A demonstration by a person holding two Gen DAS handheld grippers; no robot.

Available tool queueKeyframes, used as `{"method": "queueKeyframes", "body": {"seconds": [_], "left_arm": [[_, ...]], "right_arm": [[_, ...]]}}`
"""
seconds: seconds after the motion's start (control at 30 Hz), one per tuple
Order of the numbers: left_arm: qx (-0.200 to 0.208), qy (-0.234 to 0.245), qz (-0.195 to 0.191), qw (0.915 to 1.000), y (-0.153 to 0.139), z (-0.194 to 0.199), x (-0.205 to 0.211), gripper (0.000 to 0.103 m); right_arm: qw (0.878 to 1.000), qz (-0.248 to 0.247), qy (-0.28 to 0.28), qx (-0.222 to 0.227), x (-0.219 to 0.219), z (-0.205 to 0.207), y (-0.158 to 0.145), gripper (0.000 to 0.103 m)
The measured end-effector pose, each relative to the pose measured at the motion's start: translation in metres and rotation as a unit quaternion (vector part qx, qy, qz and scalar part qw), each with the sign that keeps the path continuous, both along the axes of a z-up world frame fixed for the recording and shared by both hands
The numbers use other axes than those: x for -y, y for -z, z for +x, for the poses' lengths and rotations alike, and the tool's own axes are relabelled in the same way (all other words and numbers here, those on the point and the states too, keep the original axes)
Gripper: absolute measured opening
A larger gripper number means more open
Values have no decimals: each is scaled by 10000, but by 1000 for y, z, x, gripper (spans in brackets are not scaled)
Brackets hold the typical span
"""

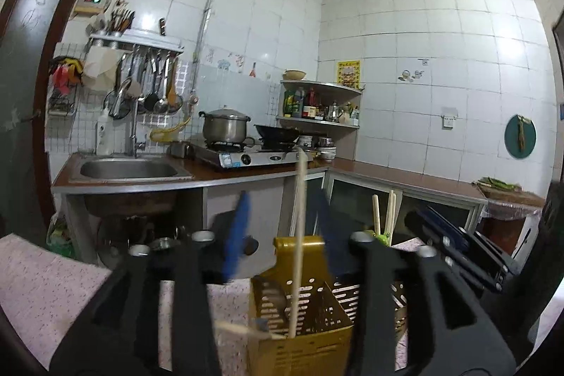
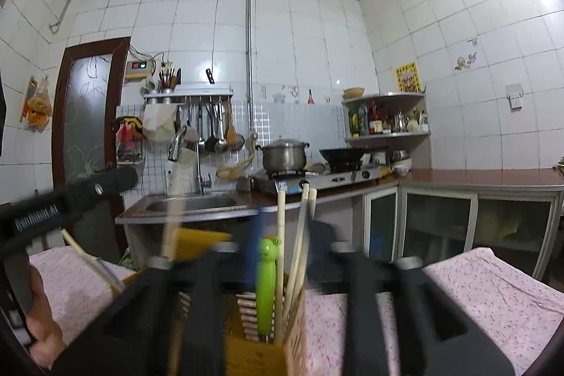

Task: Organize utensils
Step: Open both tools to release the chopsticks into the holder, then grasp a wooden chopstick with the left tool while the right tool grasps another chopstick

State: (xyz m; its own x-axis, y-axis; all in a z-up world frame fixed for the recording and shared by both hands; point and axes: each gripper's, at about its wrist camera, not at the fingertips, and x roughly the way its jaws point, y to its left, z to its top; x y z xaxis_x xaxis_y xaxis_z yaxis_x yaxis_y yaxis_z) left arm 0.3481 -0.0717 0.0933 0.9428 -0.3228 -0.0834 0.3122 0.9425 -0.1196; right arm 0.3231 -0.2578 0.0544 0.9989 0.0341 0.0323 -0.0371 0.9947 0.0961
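The tabletop, covered in a pink speckled cloth, spreads beneath and to both sides of the two grippers. On it, directly below and ahead of them, stands the yellow utensil holder, a perforated plastic caddy with compartments.

The left gripper has its jaws parted, blue pads blurred, with nothing pressed between them. A single pale chopstick stands upright in the gap between its fingers, its lower end inside the near compartment of the holder; another chopstick lies tilted across the holder's near rim, just left of that one. Beyond the left gripper's right finger, more chopsticks and a green frog-headed utensil stick out of the far side of the holder.

The right gripper likewise stands open and grips nothing. Between its fingers the green utensil stands upright in a compartment, with several pale chopsticks leaning just to its right. To the right gripper's left, the other handheld device shows, with a hand below it.
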Motion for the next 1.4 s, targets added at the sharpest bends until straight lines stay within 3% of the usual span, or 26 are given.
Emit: {"method": "queueKeyframes", "body": {"seconds": [0.07,0.13,0.17,0.33,0.53,0.63,0.73,0.83,0.93,1.03,1.17,1.2,1.37,1.4], "left_arm": [[-143,-129,-141,9997,-8,-7,-12,60],[-410,-184,-188,9988,-13,-13,-25,65],[-558,-243,-156,9980,-14,-14,-28,74],[-1308,-505,-64,9901,-7,-36,-57,92],[-1783,-656,339,9812,15,-74,-69,98],[-2165,-530,359,9742,33,-84,-72,98],[-2539,-569,330,9650,52,-93,-73,98],[-2916,-702,506,9526,72,-97,-68,98],[-3289,-526,709,9402,92,-98,-58,98],[-3618,-260,804,9284,109,-97,-47,94],[-3918,-69,773,9168,123,-92,-41,61],[-3978,-57,766,9143,125,-90,-41,59],[-4211,-81,882,9027,137,-77,-37,38],[-4215,-74,901,9023,139,-75,-35,38]], "right_arm": [[9999,2,7,-117,2,-12,-2,53],[9994,11,-21,-360,5,-20,-3,53],[9987,3,31,-501,5,-24,-2,53],[9912,-68,284,-1287,6,-51,5,60],[9801,-124,404,-1940,-3,-88,24,66],[9744,-69,423,-2206,-8,-101,35,66],[9671,65,413,-2510,-14,-110,48,66],[9558,93,455,-2903,-21,-113,64,66],[9410,108,491,-3346,-31,-114,80,66],[9316,216,462,-3600,-36,-112,88,66],[9238,319,390,-3794,-42,-114,93,66],[9233,312,375,-3811,-44,-114,95,65],[9140,349,211,-4037,-53,-109,100,49],[9118,353,179,-4087,-56,-108,102,46]]}}
